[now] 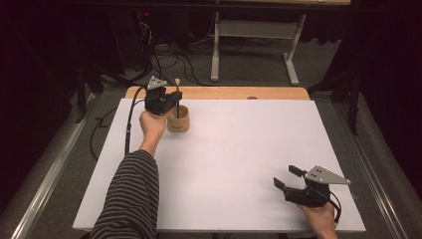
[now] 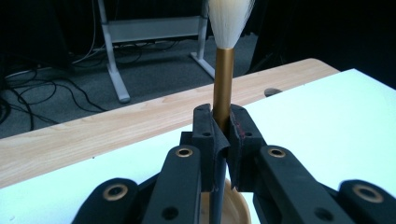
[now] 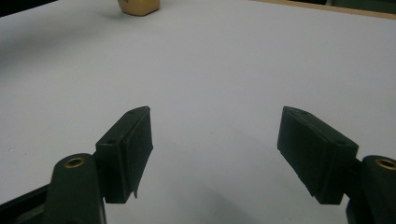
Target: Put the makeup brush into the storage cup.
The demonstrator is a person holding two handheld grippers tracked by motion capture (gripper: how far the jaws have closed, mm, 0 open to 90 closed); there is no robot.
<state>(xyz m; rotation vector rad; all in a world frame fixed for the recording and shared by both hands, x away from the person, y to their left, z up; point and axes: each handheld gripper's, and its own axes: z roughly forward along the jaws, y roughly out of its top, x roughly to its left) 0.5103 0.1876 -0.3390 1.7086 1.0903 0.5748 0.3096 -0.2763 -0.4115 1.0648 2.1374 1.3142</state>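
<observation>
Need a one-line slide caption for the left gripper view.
Left gripper shut on an upright brush, white bristles up, above a wooden cup at the table's edge.

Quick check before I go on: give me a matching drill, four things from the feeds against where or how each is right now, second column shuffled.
Things:
1. left tool
2. right tool
3. brush
4. cup

States:
A. upright, white bristles on top, handle going down into the cup
B. open, near the table's front right corner
C. wooden, standing at the far left of the white table
D. shut on the brush's gold collar

Pairs: 1-D, 2-B, 3-A, 4-C
</observation>
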